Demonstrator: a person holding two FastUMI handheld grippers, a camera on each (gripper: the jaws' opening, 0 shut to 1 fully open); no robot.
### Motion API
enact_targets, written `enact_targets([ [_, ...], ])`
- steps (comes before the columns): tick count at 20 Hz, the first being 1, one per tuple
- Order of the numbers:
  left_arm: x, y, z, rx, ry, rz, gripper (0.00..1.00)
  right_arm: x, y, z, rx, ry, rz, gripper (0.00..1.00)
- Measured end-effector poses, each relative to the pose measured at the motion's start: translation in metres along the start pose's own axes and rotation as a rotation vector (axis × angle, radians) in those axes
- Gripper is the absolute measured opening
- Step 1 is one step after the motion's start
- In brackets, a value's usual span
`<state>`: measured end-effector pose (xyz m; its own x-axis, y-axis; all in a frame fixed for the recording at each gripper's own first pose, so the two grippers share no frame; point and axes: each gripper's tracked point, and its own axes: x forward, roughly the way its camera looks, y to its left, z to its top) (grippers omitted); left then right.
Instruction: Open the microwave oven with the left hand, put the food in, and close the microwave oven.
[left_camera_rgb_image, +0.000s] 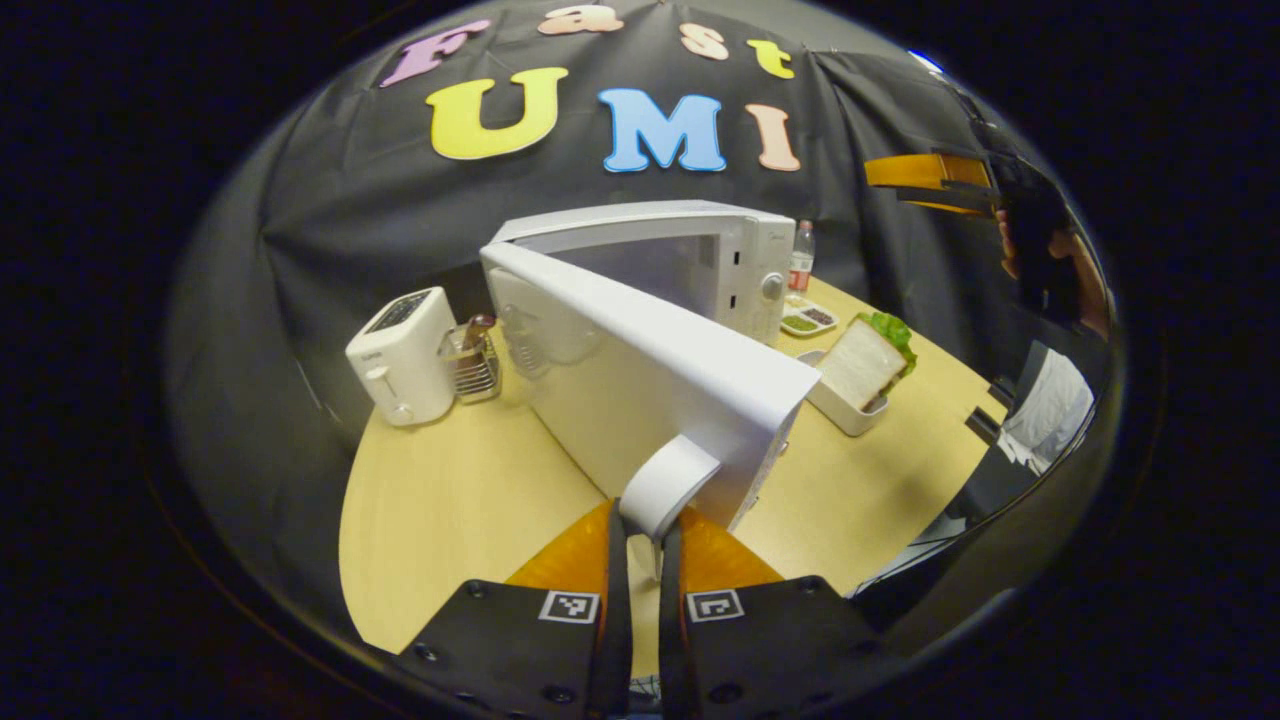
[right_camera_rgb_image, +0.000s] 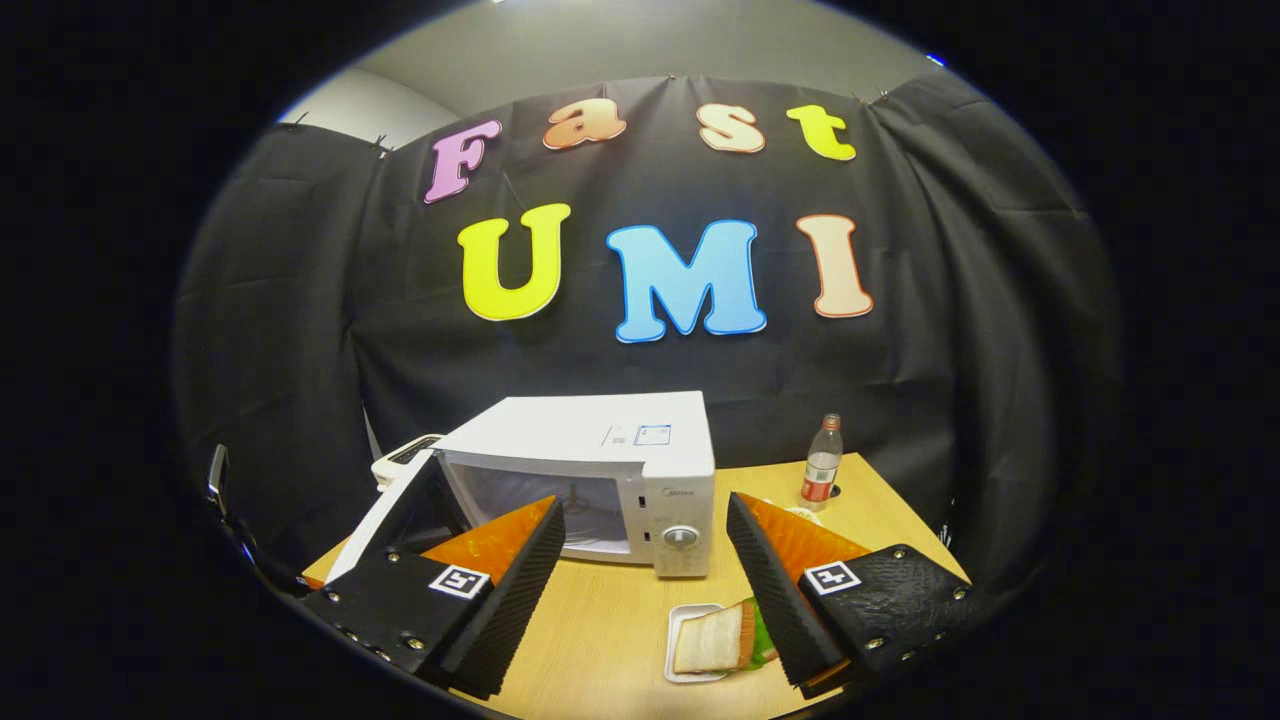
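Fingers of left gripper (left_camera_rgb_image: 641, 560) clamped on the door handle (left_camera_rgb_image: 665, 485); microwave (right_camera_rgb_image: 610, 475) door (left_camera_rgb_image: 660, 385) swung wide open. Right gripper (right_camera_rgb_image: 645, 590) fingers spread, holding nothing, raised above the tabletop (right_camera_rgb_image: 600, 620). Sandwich (right_camera_rgb_image: 720, 638) sits in a white tray (right_camera_rgb_image: 682, 615) in front of the microwave, between the right fingers. Bottle (right_camera_rgb_image: 822, 463) at the back right.

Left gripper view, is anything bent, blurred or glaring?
Left gripper view: fisheye bows the table edge, and the microwave door looms large, sharp, evenly lit, no glare. Right gripper view: the microwave looks crisp; the table has soft shadows.
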<state>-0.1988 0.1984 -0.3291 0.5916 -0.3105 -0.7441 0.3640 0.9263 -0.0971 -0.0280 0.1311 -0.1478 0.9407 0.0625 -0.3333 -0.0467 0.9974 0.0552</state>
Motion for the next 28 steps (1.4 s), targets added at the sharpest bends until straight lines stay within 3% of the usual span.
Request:
enact_targets([
  [8,-0.030,0.092,-0.027,-0.003,0.028,0.052,0.18,0.020,0.015,-0.021,-0.025,0.075,-0.004,0.98],
  [12,-0.033,0.104,-0.029,-0.026,0.022,0.011,0.17,0.024,0.014,-0.035,-0.059,0.122,-0.004,0.99],
  [15,-0.042,0.116,-0.027,-0.028,0.011,-0.011,0.20,0.027,0.011,-0.045,-0.047,0.160,0.006,0.99],
  [16,-0.048,0.123,-0.029,-0.023,0.009,0.000,0.29,0.027,0.009,-0.049,-0.040,0.176,0.013,0.98],
  [19,-0.069,0.147,-0.034,-0.021,-0.004,0.100,0.52,0.029,-0.007,-0.069,0.018,0.242,0.017,0.98],
  [20,-0.081,0.153,-0.034,-0.041,-0.025,0.145,0.54,0.028,-0.019,-0.074,0.025,0.261,-0.002,0.98],
  [22,-0.109,0.166,-0.021,-0.131,-0.088,0.258,0.50,0.028,-0.051,-0.090,0.029,0.305,-0.055,0.99],
  [24,-0.141,0.166,0.011,-0.189,-0.187,0.346,0.53,0.028,-0.081,-0.110,0.043,0.384,-0.101,0.98],
  [26,-0.166,0.155,0.067,-0.192,-0.314,0.407,0.48,0.027,-0.107,-0.128,0.063,0.456,-0.130,0.99],
  [28,-0.175,0.130,0.138,-0.215,-0.451,0.401,0.46,0.027,-0.119,-0.146,0.110,0.529,-0.120,0.99],
])
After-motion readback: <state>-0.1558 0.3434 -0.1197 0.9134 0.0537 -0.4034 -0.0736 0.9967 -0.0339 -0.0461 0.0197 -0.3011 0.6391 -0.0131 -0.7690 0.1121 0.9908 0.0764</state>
